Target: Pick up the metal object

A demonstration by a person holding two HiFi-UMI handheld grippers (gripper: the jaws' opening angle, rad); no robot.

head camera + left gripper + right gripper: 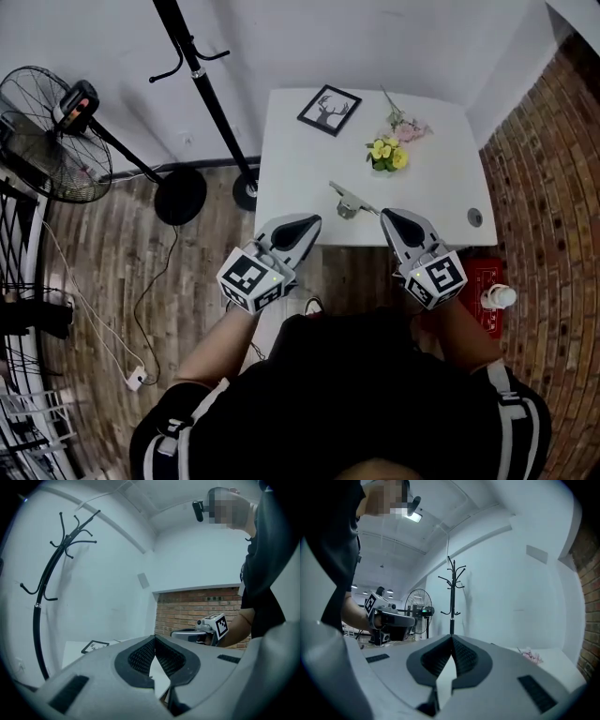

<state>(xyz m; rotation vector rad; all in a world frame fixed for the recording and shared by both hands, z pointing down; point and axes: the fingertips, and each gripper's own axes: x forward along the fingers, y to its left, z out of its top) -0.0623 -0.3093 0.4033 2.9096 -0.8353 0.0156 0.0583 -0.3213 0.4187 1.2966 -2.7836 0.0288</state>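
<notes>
Left tongs (307, 221) and right tongs (388, 216) are hovering pinched together; only the head view is catching the metal object (349, 200) on the counter (441, 178).

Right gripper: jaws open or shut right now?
Shut. The right gripper shows its jaw tips meeting, nothing between them; the metal object lies on the table.

White table (300, 169) on wood floor (112, 272) beside brick wall (553, 187).

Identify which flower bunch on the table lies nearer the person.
The yellow bunch; the pink bunch lies beyond it, closer to the wall.
</notes>
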